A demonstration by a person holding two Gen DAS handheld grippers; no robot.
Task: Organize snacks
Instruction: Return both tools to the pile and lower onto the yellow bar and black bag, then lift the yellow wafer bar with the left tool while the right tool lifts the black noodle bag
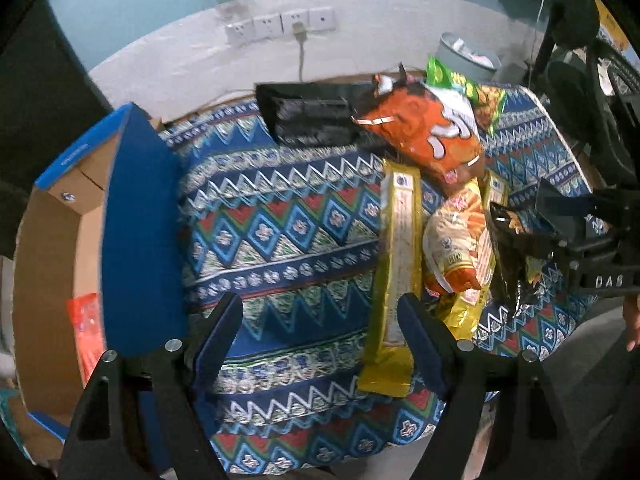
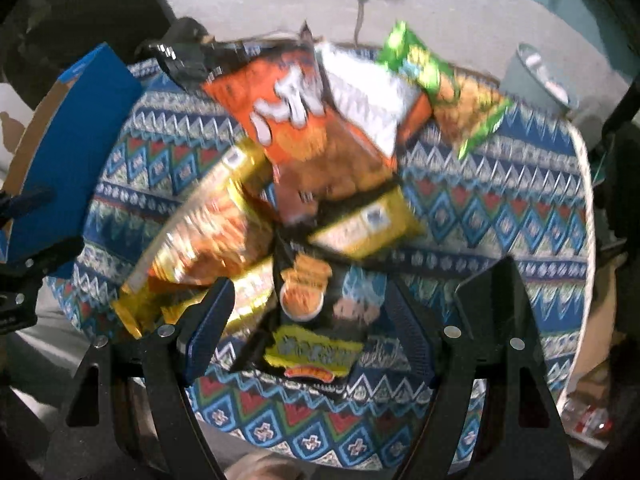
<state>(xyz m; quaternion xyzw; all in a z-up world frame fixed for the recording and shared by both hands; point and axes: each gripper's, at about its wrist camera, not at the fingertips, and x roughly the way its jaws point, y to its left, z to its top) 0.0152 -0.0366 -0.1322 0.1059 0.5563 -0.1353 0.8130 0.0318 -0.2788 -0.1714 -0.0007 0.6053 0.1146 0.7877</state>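
Observation:
A pile of snack bags lies on a patterned tablecloth [image 1: 280,216]. It holds an orange bag [image 1: 424,128], a green bag [image 1: 464,84], long yellow packs [image 1: 396,264], an orange-yellow bag [image 1: 456,244] and a black bag [image 2: 316,320]. My left gripper [image 1: 320,320] is open over the cloth, its right finger against a yellow pack's near end. My right gripper [image 2: 308,316] is open around the black bag, which also shows in the left wrist view [image 1: 512,256]. A blue cardboard box [image 1: 132,216] stands at the left with a red packet [image 1: 86,332] inside.
A black tray-like object [image 1: 308,116] sits at the back of the table. A grey bin [image 1: 468,56] stands behind the table on the right. Wall sockets [image 1: 280,24] with a plugged cable are on the wall. Cardboard and clutter [image 2: 596,360] lie on the floor to the right.

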